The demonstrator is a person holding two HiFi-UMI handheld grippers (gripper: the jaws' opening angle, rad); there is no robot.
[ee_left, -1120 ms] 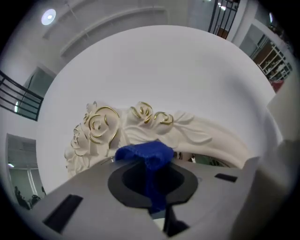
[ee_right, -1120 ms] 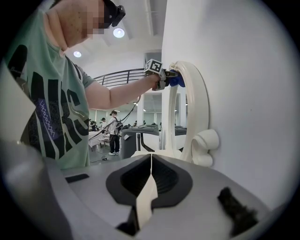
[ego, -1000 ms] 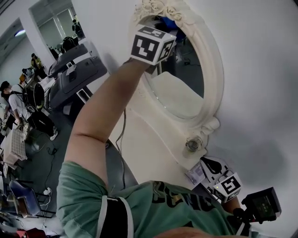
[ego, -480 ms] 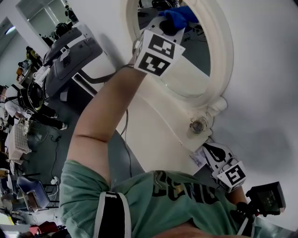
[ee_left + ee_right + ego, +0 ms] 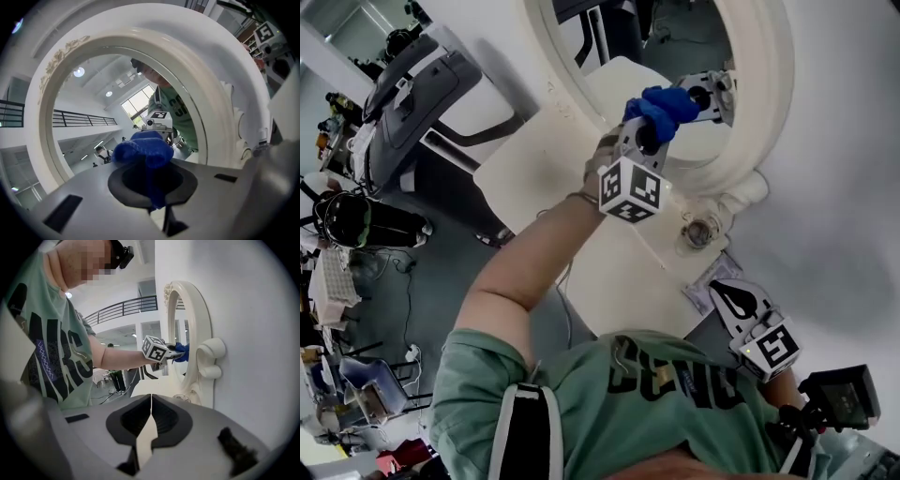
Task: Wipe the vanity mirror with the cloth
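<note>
The vanity mirror (image 5: 769, 112) has a white oval frame and stands against the wall. My left gripper (image 5: 645, 136) is shut on a blue cloth (image 5: 661, 105) and holds it against the lower part of the glass, near the bottom of the frame. In the left gripper view the bunched cloth (image 5: 143, 147) bulges out of the shut jaws (image 5: 147, 164), with the mirror frame (image 5: 47, 117) around it. My right gripper (image 5: 724, 302) hangs low beside the vanity, away from the mirror. Its jaws (image 5: 151, 401) are shut with nothing between them. From there I see the mirror (image 5: 187, 333) side-on.
The white vanity top (image 5: 572, 253) lies below the mirror, with a small round glass ornament (image 5: 698, 232) at the frame's foot. A plain white wall (image 5: 844, 187) is behind. Office chairs (image 5: 412, 84) and people stand farther off at the left.
My left gripper has carried the cloth from the top of the mirror down across the glass to its lower part. The right gripper has stayed low.
</note>
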